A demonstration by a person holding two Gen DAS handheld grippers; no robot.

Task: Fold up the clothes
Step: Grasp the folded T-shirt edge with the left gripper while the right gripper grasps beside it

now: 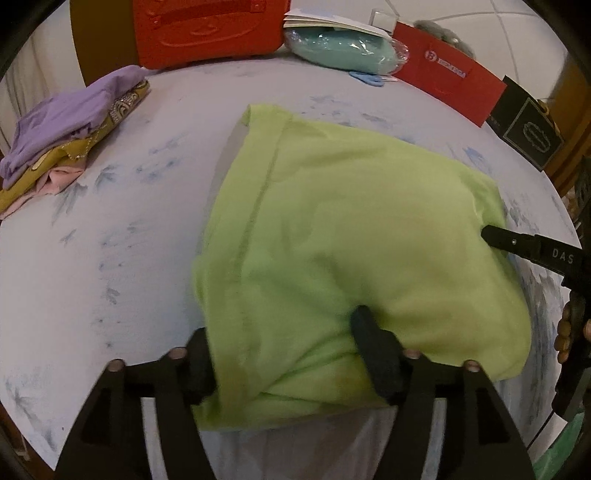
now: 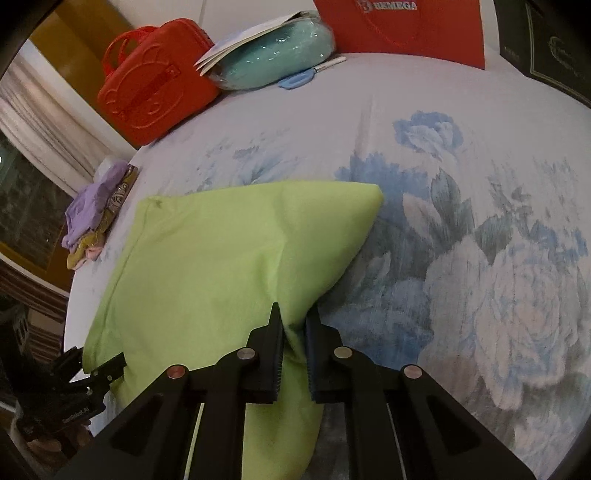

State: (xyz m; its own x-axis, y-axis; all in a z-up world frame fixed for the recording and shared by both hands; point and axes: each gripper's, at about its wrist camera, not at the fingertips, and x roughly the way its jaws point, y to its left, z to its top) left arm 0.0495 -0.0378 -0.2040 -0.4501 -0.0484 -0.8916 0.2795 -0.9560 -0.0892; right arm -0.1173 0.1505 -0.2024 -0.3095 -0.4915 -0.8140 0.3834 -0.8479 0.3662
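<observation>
A lime green garment (image 1: 332,229) lies partly folded on the floral bedsheet (image 1: 110,240). In the left wrist view my left gripper (image 1: 284,350) has its fingers wide apart, with the garment's near edge draped between them and over the left finger. My right gripper (image 1: 495,236) enters from the right at the garment's right edge. In the right wrist view my right gripper (image 2: 295,325) is shut on a fold of the green garment (image 2: 207,266) and lifts it. My left gripper (image 2: 107,369) shows at the lower left by the garment's corner.
A pile of purple, mustard and pink clothes (image 1: 66,136) lies at the bed's left. An orange case (image 1: 210,29), a teal wrapped bundle (image 1: 343,48), a red bag (image 1: 450,81) and a black box (image 1: 528,129) line the far edge.
</observation>
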